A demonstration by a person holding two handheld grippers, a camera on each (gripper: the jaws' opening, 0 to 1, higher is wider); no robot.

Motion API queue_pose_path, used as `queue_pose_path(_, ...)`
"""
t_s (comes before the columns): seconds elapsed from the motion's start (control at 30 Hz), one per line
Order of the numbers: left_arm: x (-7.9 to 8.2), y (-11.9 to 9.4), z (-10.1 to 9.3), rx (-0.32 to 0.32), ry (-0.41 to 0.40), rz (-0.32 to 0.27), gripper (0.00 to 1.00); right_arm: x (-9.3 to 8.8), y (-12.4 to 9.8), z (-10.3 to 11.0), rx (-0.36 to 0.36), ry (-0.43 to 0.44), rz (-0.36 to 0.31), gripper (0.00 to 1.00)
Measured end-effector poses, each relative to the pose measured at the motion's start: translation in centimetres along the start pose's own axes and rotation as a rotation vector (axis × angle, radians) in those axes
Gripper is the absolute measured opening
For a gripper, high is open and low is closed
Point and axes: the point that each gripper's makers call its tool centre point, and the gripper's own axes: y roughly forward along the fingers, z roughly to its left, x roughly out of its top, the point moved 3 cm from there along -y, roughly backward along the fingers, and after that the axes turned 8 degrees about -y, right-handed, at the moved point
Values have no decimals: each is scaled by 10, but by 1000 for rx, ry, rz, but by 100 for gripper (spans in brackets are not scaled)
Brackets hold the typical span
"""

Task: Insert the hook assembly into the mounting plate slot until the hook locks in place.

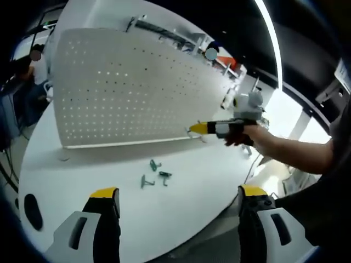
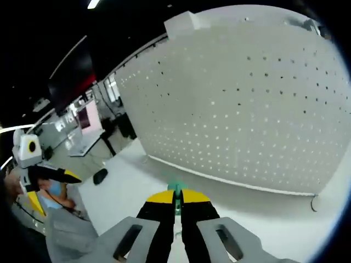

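**Hook being held near the pegboard; spare hooks lying on the counter**

Right gripper view: the right gripper [image 2: 176,204] is being seen with its jaws closed on a small green hook [image 2: 176,188], of which only the top is showing between the yellow tips. The hook is being held above the white counter [image 2: 126,186], in front of the lower part of the white pegboard [image 2: 247,109], and is not touching the board. The pegboard is standing upright on the counter, its bottom edge being marked by a pale strip. A small dark object [image 2: 100,176] is lying on the counter off to the left. The left gripper [image 2: 49,176] is being seen at the far left, held low beside the counter.

Left gripper view: the left gripper [image 1: 178,198] is being held with its jaws wide open and nothing between them, over the near edge of the counter [image 1: 82,170]. Three loose green hooks [image 1: 156,173] are lying close together on the counter, between the jaws and the pegboard [image 1: 126,87]. The right gripper [image 1: 196,129] is being held by a hand [image 1: 244,134] from the right, its yellow tip sitting near the lower right corner of the pegboard. Whether it is touching the board cannot be told. A dark oval object [image 1: 32,211] is lying at the counter's left edge.
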Motion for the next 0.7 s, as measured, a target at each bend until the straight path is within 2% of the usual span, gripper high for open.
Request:
queue_pose_path(0.2,1,0,-10,-23,6,-3,86,30,-20,31,45,9,-115,1)
queue_pose_path(0.4,11,0,-19,-40,19,-27,80,48,-40,65,103,48,-204,1)
queue_pose_path(0.6,19,2,-29,-75,5,-61,73,47,-52,89,136,65,-231,1)
queue_pose_path(0.7,20,2,-34,-105,-13,-65,64,45,-56,102,157,51,-241,1)
